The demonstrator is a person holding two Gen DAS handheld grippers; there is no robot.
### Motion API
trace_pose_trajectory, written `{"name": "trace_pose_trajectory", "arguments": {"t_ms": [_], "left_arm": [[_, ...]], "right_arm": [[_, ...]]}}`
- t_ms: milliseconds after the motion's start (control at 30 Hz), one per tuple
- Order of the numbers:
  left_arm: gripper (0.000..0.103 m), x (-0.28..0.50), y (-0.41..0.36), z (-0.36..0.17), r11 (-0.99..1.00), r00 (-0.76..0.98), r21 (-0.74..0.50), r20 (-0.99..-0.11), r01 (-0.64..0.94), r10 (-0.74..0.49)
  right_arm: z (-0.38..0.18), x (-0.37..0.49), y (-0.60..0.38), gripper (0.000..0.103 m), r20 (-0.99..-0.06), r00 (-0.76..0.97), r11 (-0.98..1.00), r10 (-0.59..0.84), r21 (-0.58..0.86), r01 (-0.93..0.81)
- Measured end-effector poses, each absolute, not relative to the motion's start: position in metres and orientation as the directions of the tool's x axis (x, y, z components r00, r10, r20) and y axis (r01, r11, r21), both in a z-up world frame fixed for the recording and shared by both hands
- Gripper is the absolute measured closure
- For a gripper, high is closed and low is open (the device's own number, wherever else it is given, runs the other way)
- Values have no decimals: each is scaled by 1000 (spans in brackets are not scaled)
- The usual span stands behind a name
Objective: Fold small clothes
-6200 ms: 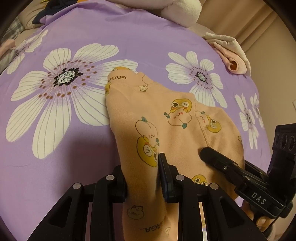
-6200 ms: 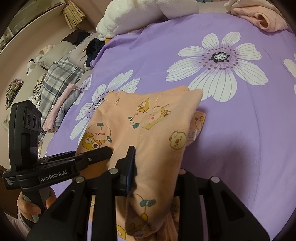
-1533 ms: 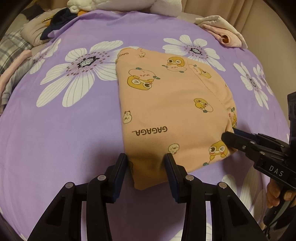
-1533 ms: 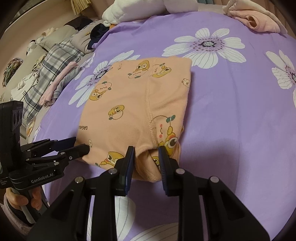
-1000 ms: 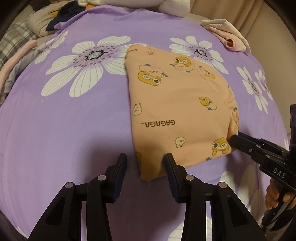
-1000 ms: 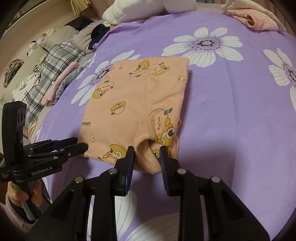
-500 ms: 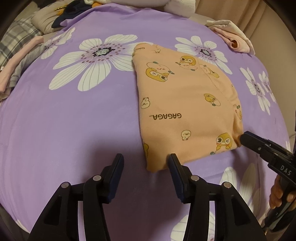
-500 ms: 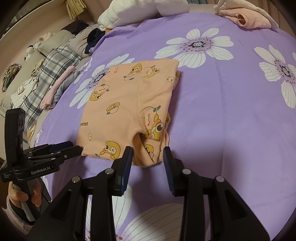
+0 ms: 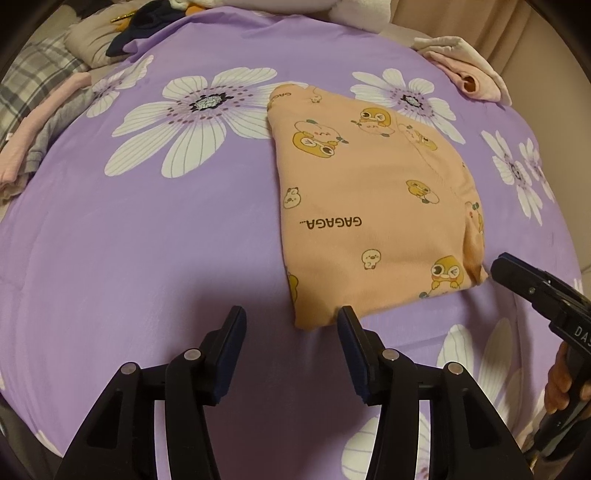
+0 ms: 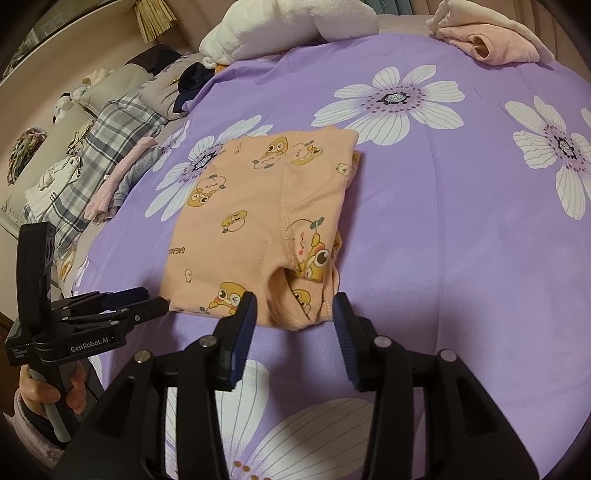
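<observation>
- The peach garment (image 9: 373, 206) lies folded into a flat rectangle on the purple bedspread (image 9: 147, 240), near the front edge of the bed, between the big white flower prints.
- It has cartoon duck prints and the word "GAGAGA..." on top (upside down in the left wrist view). A seam runs along it, and at the near right corner the folded layers gape a little.
- The left hand-held gripper (image 9: 291, 332) sits just short of the garment's near left corner. Its jaws have just been opening and now stand apart with nothing pinched; the right finger (image 9: 351, 332) is right beside the fabric edge, the left one over bare bedspread.
- The right hand-held gripper (image 10: 293, 317) is at the near right corner. Its jaws have just been opening too, and they now stand on either side of the corner without pressing on it (the fabric edge lies flat between the tips).
- In the right wrist view the left hand-held gripper shows from the side, held by a hand (image 10: 40, 391) in a pale sleeve cuff, its tips just beside the garment's corner.
- A pink garment (image 9: 469, 74) lies bunched at the far right of the bed, well apart from the peach one.
- A white pillow (image 10: 291, 26) sits at the head, and plaid bedding (image 10: 92, 155) with other folded clothes lies off the left side.
</observation>
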State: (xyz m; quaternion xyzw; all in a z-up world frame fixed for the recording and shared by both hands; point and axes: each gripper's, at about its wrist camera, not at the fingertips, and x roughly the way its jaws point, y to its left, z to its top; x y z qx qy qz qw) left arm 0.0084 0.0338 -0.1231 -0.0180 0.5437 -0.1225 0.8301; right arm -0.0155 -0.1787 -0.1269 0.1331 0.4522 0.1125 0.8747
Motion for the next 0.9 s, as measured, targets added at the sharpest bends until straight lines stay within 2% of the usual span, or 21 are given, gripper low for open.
{"name": "trace_pose_trajectory", "arguments": {"t_ms": [300, 733, 800, 867, 900], "left_arm": [[53, 4, 34, -119, 972, 383, -157, -899, 174, -214], [52, -1, 32, -112, 971, 396, -164, -891, 175, -222], [52, -1, 32, -111, 971, 398, -166, -890, 173, -223], [43, -1, 33, -110, 969, 399, -174, -888, 172, -231], [36, -2, 33, -109, 969, 402, -178, -885, 171, -233]], "right_arm": [[-123, -20, -183, 49, -750, 580, 935, 318, 350, -61], [-118, -28, -184, 48, -739, 590, 932, 325, 357, -66], [-116, -29, -184, 44, -737, 593, 933, 324, 354, -70], [-114, -30, -182, 40, -735, 597, 934, 320, 349, -72], [-114, -31, -182, 39, -734, 599, 935, 320, 348, -73]]}}
